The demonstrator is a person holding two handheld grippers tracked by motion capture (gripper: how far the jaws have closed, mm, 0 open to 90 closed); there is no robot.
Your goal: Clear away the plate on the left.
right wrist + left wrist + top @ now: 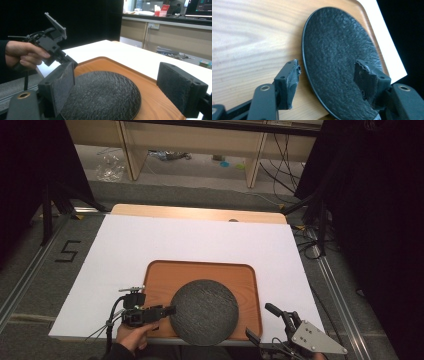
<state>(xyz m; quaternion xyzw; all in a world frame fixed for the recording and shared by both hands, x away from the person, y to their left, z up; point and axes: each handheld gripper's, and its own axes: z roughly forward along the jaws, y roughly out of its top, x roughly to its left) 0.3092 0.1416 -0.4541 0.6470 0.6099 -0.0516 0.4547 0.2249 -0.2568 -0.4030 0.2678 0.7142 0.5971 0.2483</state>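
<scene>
The left gripper (167, 310) has its jaws spread around the left edge of the round black woven mat (204, 311), not pinching it. The mat lies on the near part of the brown wooden tray (200, 272) on the bench; pull back slowly so it stays flat. The right gripper (264, 321), near and right, is spread wide, holding nothing.

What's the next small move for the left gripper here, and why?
Probably draw the left gripper back off the round black mat. Its jaws stand open, straddling the mat's edge in the left gripper view without pressing it, and the mat lies flat in the wooden tray. The placing looks done.
</scene>
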